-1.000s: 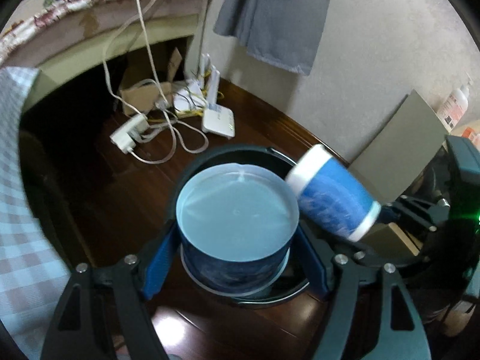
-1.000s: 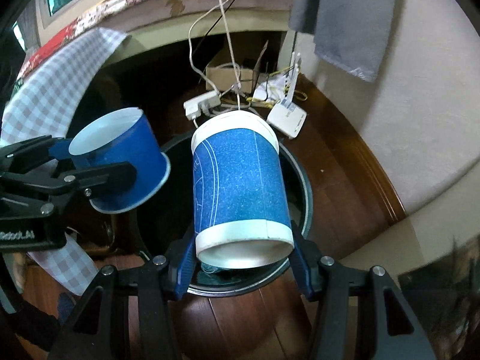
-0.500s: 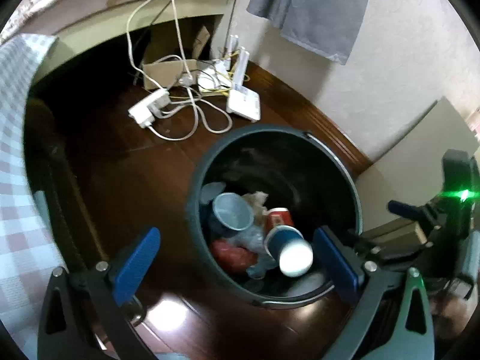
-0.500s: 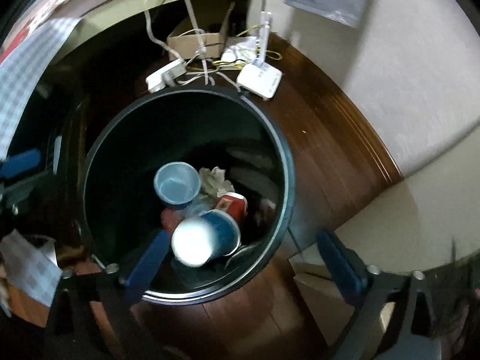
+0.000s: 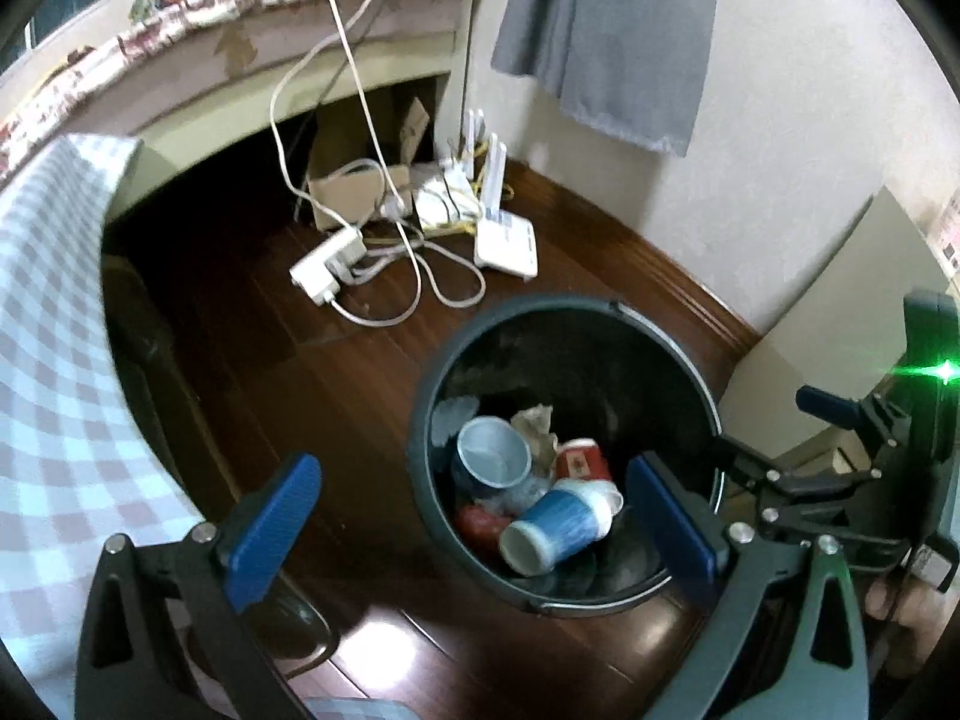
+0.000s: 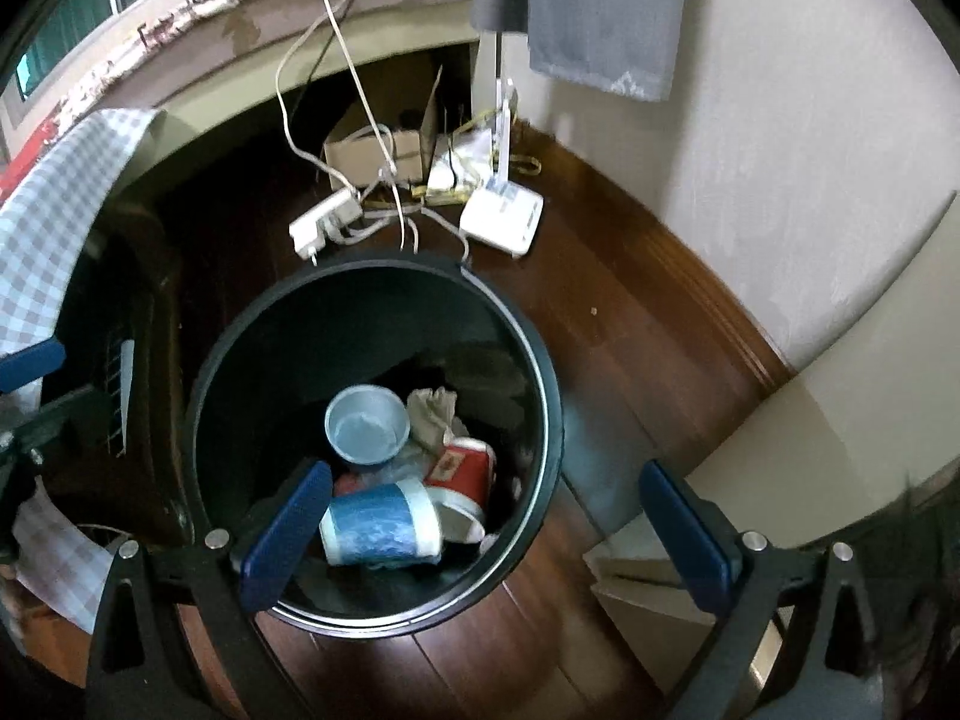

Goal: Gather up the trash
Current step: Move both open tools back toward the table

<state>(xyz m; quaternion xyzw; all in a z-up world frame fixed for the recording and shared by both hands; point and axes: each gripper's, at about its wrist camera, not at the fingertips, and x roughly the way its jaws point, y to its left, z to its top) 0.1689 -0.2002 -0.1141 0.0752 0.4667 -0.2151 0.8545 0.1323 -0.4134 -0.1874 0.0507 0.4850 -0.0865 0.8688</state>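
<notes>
A black round trash bin [image 5: 690, 372] [image 6: 543, 372] stands on the dark wood floor. Inside lie an upright blue paper cup [image 5: 493, 459] [image 6: 366, 427], a blue cup on its side [image 5: 555, 531] [image 6: 378, 525], a red cup [image 5: 581, 461] [image 6: 462, 468] and crumpled paper [image 5: 534, 426] [image 6: 432, 414]. My left gripper [image 5: 474, 528] is open and empty above the bin's near left side. My right gripper [image 6: 489, 531] is open and empty above the bin's near right rim; it also shows in the left wrist view [image 5: 840, 420].
A white router [image 5: 505, 243] [image 6: 503, 217], a power strip [image 5: 327, 267] [image 6: 321, 222], cables and a cardboard box [image 5: 354, 192] lie on the floor behind the bin. A checked cloth [image 5: 54, 330] hangs at the left. Wall and grey cloth [image 5: 606, 30] at right.
Both grippers held blue cups over the bin a second ago; they opened and both cups dropped in. Since then both grippers have drawn back and up.
</notes>
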